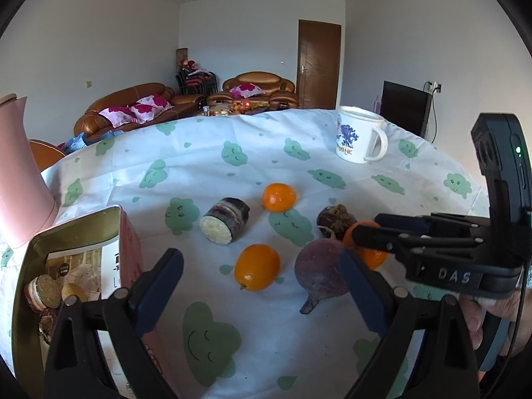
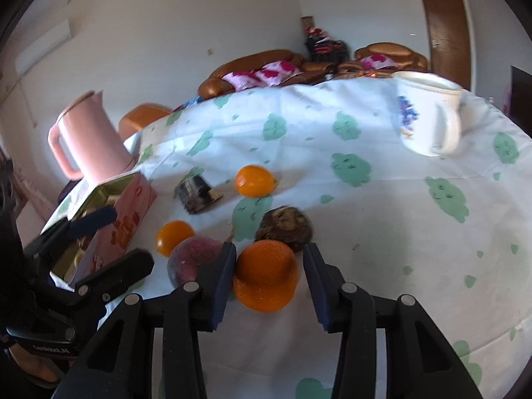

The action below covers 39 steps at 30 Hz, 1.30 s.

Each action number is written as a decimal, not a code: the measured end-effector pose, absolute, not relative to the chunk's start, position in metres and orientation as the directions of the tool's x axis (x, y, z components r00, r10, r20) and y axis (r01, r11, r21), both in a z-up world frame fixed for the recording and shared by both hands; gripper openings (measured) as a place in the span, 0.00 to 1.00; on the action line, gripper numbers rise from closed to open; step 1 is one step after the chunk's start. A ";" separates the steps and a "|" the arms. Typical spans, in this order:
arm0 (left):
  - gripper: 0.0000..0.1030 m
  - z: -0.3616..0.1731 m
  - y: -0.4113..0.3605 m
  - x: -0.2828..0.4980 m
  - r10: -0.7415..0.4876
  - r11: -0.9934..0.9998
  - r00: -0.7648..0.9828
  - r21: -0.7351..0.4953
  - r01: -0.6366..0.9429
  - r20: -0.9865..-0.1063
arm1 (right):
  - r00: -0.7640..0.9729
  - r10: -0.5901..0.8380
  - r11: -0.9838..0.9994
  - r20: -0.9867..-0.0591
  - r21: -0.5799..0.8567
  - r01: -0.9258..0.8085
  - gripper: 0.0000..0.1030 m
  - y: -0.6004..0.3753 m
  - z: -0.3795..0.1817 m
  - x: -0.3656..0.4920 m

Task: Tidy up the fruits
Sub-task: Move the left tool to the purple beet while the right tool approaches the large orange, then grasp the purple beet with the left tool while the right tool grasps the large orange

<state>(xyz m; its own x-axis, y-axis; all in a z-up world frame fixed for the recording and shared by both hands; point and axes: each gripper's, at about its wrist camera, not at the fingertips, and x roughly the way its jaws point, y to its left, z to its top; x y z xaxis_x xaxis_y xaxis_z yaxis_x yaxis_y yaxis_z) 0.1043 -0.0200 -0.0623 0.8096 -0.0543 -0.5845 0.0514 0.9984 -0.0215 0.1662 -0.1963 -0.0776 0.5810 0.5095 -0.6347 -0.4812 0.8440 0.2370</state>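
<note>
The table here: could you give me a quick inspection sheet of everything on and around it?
Surface: tablecloth, white with green cloud faces.
Job's things: three oranges; near orange between the right gripper's open fingers; middle orange; far orange.
Clutter: purple beet, dark root, cut roll, open tin holding biscuits, mug, pink jug.
Grippers: left gripper open, holding nothing; right open.
Cables: wall plug cord beside television.
Surroundings: sofas, door.
</note>
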 end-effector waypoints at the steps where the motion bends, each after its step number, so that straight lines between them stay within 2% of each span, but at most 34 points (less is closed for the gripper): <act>1: 0.94 -0.063 -0.020 0.105 -0.053 0.999 0.808 -0.021 0.050 -0.586 | 0.591 0.504 0.849 -0.630 0.236 -0.472 0.41 -0.198 -0.077 0.165; 8: 0.94 -0.064 -0.027 0.105 -0.083 0.996 0.811 -0.016 0.090 -0.579 | 0.594 0.483 0.850 -0.643 0.183 -0.493 0.41 -0.189 -0.075 0.162; 12: 0.90 -0.065 -0.036 0.105 -0.121 0.990 0.803 -0.009 0.142 -0.584 | 0.563 0.505 0.832 -0.655 0.194 -0.520 0.40 -0.185 -0.078 0.161; 23: 0.89 -0.068 -0.046 0.110 -0.148 0.982 0.777 0.001 0.188 -0.612 | 0.577 0.522 0.833 -0.629 0.231 -0.502 0.37 -0.198 -0.076 0.160; 27: 0.79 -0.073 -0.057 0.117 -0.196 0.969 0.738 -0.012 0.247 -0.646 | 0.602 0.510 0.846 -0.615 0.230 -0.481 0.37 -0.206 -0.073 0.160; 30: 0.62 -0.078 -0.064 0.125 -0.211 0.963 0.703 -0.020 0.270 -0.679 | 0.612 0.506 0.849 -0.607 0.224 -0.479 0.37 -0.206 -0.072 0.159; 33: 0.61 -0.080 -0.067 0.129 -0.205 0.963 0.691 -0.017 0.269 -0.693 | 0.617 0.504 0.849 -0.604 0.217 -0.481 0.37 -0.205 -0.071 0.158; 36: 0.52 -0.079 -0.064 0.130 -0.204 0.966 0.697 -0.024 0.258 -0.687 | 0.622 0.503 0.849 -0.600 0.211 -0.484 0.37 -0.204 -0.071 0.157; 39: 0.52 -0.079 -0.063 0.131 -0.212 0.965 0.695 -0.036 0.259 -0.687 | 0.634 0.501 0.851 -0.589 0.203 -0.484 0.37 -0.204 -0.069 0.154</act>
<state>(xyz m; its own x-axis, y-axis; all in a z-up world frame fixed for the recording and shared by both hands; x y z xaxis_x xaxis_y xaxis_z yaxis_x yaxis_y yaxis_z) 0.1309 -0.0626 -0.0794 0.6953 -0.2121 -0.6867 0.2592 0.9652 -0.0357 0.1539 -0.2044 -0.0691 0.6337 0.5012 -0.5892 -0.4844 0.8510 0.2030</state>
